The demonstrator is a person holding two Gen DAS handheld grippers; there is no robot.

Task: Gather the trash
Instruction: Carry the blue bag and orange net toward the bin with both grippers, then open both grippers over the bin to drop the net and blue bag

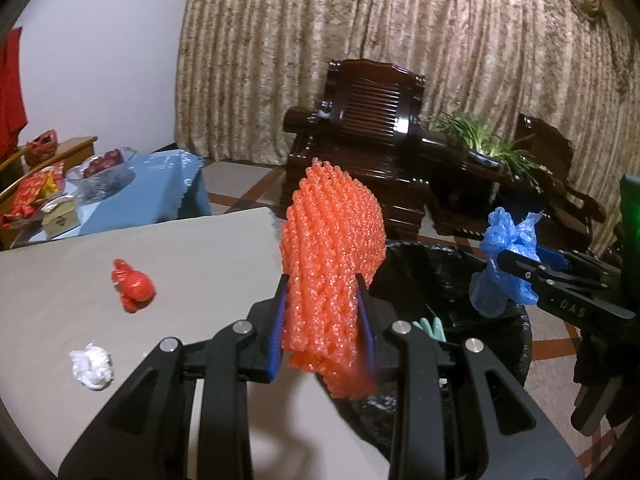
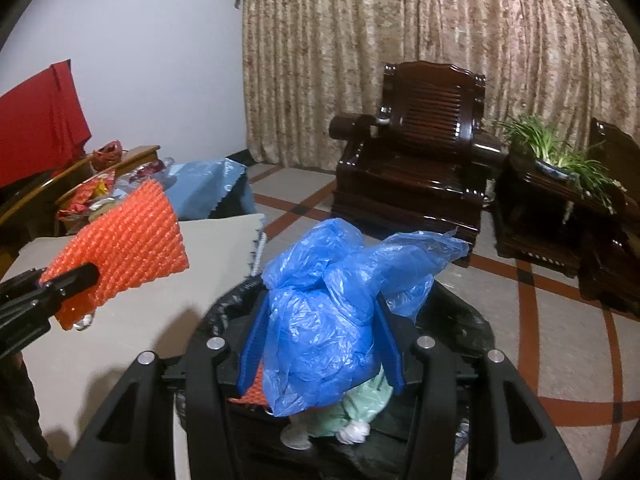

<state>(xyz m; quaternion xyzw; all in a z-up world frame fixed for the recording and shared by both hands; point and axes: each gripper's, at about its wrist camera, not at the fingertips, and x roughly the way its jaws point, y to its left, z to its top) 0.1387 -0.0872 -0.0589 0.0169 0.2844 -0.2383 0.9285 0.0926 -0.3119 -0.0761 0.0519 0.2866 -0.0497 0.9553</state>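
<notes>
My left gripper (image 1: 322, 280) is shut on an orange foam net (image 1: 332, 248), held at the table's right edge beside the bin's rim. The same net (image 2: 120, 248) shows at the left of the right wrist view. My right gripper (image 2: 320, 300) is shut on a crumpled blue plastic bag (image 2: 332, 320), which hangs over the black-lined trash bin (image 2: 460, 312). From the left wrist view the blue bag (image 1: 504, 264) sits above the bin (image 1: 432, 276). A crumpled red wrapper (image 1: 134, 286) and a white paper wad (image 1: 92, 366) lie on the grey table (image 1: 192, 256).
The bin holds green and white scraps (image 2: 356, 412) and another orange net piece (image 2: 252, 392). A dark wooden armchair (image 2: 420, 152) and a side table with a plant (image 2: 560, 160) stand behind. A blue-covered table (image 1: 160, 184) with clutter is at the far left.
</notes>
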